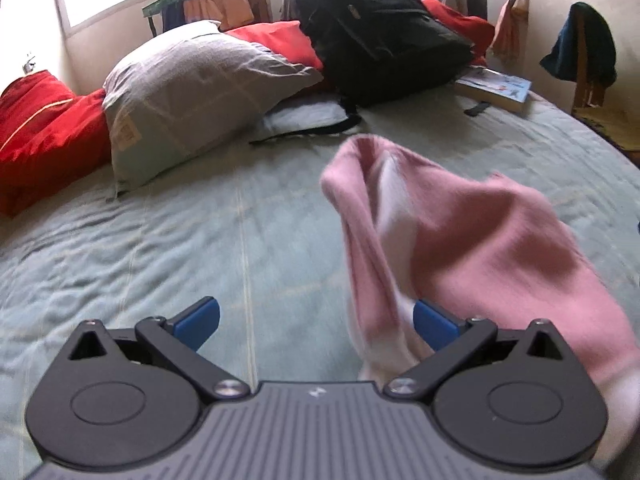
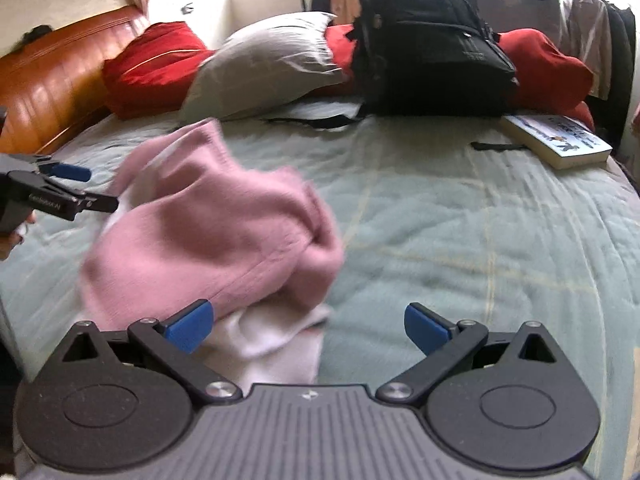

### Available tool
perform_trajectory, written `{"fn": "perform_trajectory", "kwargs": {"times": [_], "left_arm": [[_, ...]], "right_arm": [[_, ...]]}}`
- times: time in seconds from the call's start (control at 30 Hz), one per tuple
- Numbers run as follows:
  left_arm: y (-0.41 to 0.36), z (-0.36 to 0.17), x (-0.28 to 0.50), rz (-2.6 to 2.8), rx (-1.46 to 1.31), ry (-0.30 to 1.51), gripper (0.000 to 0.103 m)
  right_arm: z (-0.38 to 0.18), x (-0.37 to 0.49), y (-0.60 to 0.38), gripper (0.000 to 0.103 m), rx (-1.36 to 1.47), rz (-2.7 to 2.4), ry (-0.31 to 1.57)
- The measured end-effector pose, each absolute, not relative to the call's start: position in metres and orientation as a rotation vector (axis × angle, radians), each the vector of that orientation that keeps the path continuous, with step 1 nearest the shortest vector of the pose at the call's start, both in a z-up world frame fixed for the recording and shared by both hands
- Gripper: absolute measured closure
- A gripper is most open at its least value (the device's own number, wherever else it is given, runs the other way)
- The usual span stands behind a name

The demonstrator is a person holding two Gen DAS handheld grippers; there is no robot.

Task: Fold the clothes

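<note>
A pink garment (image 1: 480,240) with a white inner side lies bunched and motion-blurred over the pale green bedspread (image 1: 160,248). In the left wrist view a fold of it stands up in front of the right blue pad (image 1: 434,324), and my left gripper (image 1: 316,322) is open with nothing clamped. In the right wrist view the pink garment (image 2: 208,220) sits ahead and left, its white edge reaching in beside the left pad (image 2: 190,324). My right gripper (image 2: 308,326) is open. The left gripper (image 2: 86,188) shows at the far left, fingers apart at the garment's edge, with a hand (image 2: 12,240) behind it.
At the head of the bed are a grey pillow (image 1: 192,84), red cushions (image 1: 44,128) and a black backpack (image 1: 380,40) with straps trailing on the cover. A book (image 2: 556,142) lies far right. A wooden headboard (image 2: 52,76) borders the left side.
</note>
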State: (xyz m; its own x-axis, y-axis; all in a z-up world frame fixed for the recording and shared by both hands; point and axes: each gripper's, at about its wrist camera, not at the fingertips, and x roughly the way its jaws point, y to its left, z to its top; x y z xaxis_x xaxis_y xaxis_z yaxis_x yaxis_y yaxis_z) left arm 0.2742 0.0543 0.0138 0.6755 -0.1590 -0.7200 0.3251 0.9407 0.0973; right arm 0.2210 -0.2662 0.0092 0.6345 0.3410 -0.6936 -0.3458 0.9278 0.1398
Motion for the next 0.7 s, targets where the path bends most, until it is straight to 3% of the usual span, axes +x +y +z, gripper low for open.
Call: {"fn": "perform_trajectory", "kwargs": {"times": [0.3,0.7], "left_arm": [[0.055,-0.01,0.209,-0.324,0.155,0.824,0.001],[0.051,-0.052,0.219,-0.29,0.124,0.863,0.001]], "right_arm": [[0.001,0.173,-0.236,0.0,-0.005,0.416,0.813],[-0.002,0.147,-0.233,0.0,0.102,0.379,0.805]]}}
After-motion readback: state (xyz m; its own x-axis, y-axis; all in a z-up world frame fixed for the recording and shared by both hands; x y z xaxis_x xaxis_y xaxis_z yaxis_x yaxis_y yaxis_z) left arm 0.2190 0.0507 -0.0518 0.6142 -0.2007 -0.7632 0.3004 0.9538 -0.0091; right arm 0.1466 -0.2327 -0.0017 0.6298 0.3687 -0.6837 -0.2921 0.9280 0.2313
